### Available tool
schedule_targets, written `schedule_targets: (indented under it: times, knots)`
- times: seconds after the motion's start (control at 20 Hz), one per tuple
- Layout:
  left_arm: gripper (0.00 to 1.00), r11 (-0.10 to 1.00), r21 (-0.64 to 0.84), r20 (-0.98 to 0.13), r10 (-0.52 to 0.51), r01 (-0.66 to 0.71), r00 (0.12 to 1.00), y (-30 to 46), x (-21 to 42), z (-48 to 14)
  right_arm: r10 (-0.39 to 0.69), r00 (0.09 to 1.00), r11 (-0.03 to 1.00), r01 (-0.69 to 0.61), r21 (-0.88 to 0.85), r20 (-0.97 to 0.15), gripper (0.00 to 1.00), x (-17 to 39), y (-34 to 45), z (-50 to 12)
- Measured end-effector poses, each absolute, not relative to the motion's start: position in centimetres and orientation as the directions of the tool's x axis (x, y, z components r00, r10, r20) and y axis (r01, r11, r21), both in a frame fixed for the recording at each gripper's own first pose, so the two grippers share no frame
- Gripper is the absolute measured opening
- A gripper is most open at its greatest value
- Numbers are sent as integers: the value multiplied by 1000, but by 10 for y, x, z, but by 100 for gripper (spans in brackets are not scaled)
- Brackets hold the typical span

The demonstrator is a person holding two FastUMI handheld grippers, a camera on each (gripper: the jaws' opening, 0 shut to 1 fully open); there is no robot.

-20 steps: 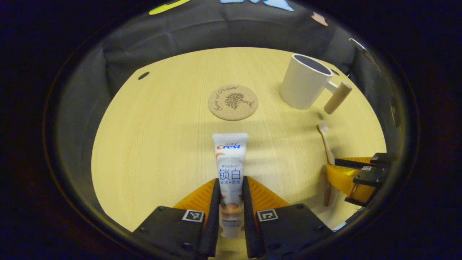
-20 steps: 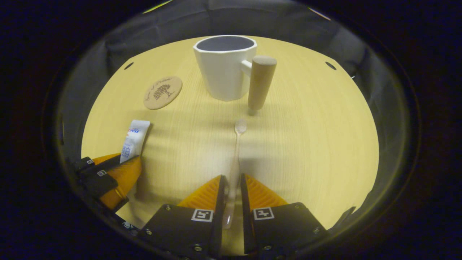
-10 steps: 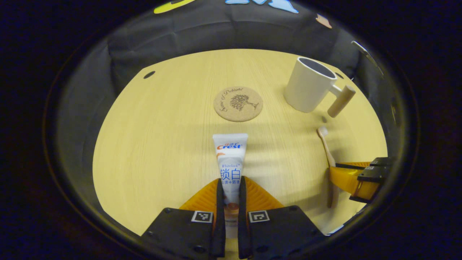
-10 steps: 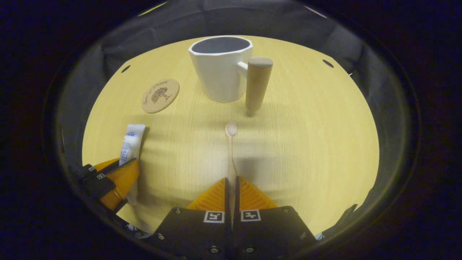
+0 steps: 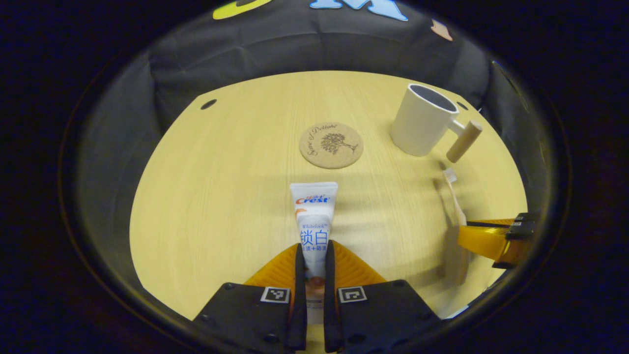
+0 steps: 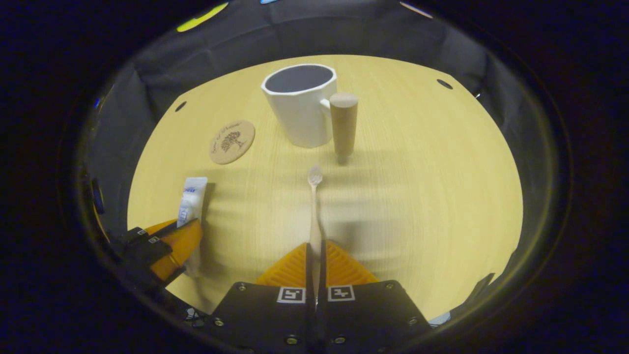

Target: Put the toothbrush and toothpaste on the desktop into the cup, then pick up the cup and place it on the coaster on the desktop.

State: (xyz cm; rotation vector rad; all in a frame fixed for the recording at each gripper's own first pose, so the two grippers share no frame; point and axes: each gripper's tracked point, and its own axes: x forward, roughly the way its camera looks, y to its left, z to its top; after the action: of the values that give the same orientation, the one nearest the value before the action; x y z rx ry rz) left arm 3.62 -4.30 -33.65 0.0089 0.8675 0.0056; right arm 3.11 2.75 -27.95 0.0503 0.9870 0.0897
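Gripping the toothpaste [image 5: 314, 223]: left gripper [image 5: 312, 248], both fingers [image 5: 298, 275] pressed against the lower part of the tube, one on each side. The tube's flat crimped end points forward, away from the fingers, over the tabletop [image 5: 216, 196]. Whether the tube rests on the tabletop or is raised off it cannot be told.

Right gripper [image 6: 314, 250]: fingers [image 6: 325, 265] closed on the handle of the toothbrush [image 6: 313, 206], with hardly any gap between them. The brush head points straight ahead of the fingers, toward the cup.

Cup [image 6: 300, 105]: white, faceted, upright on the tabletop, mouth open upward, interior dark. A wooden peg-like handle [image 6: 343, 125] stands on its right side in the right gripper view. Location: ahead of the right fingers, just beyond the brush head; ahead and far to the right of the left fingers.

Coaster [image 5: 330, 145]: round cork disc with a printed tree, flat on the tabletop, nothing on it. Location: directly ahead of the left fingers, beyond the tube's end and apart from it; ahead and to the left of the right fingers, beside the cup but not touching.

Tabletop: pale wood grain, with small dark holes near its far edge.

Cross-views: the right gripper with the toothbrush at the right edge of the left gripper view; the left gripper with the tube at the lower left of the right gripper view.
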Motion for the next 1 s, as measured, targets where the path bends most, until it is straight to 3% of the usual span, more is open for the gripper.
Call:
schedule_targets:
  times: [0.4, 1.0]
  knots:
    - [22, 1000, -15, -730, 8, -27, 684, -34, 35, -311, 182, 665, 983, -103, 153, -725, 2, 30, 37, -195]
    - [22, 998, -36, -730, 7, -49, 684, -13, 25, -301, 189, 807, 961, -36, 273, -560, 2, 140, 40, -102]
